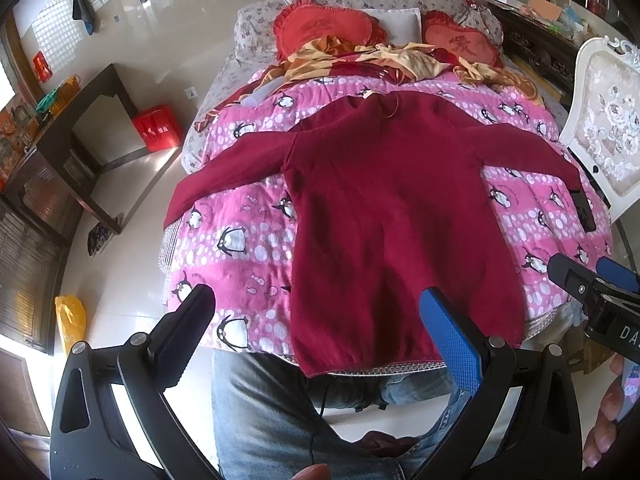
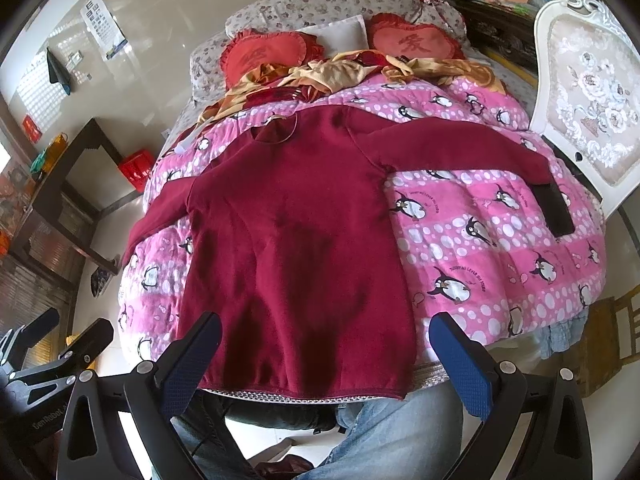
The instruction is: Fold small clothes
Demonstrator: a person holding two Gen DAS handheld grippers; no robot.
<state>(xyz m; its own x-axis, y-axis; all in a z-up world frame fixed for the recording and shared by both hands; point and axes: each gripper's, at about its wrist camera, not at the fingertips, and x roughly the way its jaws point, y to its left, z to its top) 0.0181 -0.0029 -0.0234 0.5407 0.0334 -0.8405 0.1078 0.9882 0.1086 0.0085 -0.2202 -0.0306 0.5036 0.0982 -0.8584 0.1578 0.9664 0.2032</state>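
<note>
Two grippers, left gripper point(image 1: 316, 320) and right gripper point(image 2: 324, 344), jaws wide, empty. Sweater point(image 1: 392, 216) flat ahead, unfolded. Likely next: pinch a sleeve beyond the fingertips.

Maroon sweater point(image 2: 296, 232) spread flat, penguin quilt point(image 2: 480, 240), right gripper point(image 2: 326, 354) fingers apart

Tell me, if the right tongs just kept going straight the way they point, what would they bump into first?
Probably the dark red sweater spread flat on the penguin quilt. The right tongs hang open above its lower hem, aimed at its body. Depth is unclear, so the exact spot is a guess.
</note>
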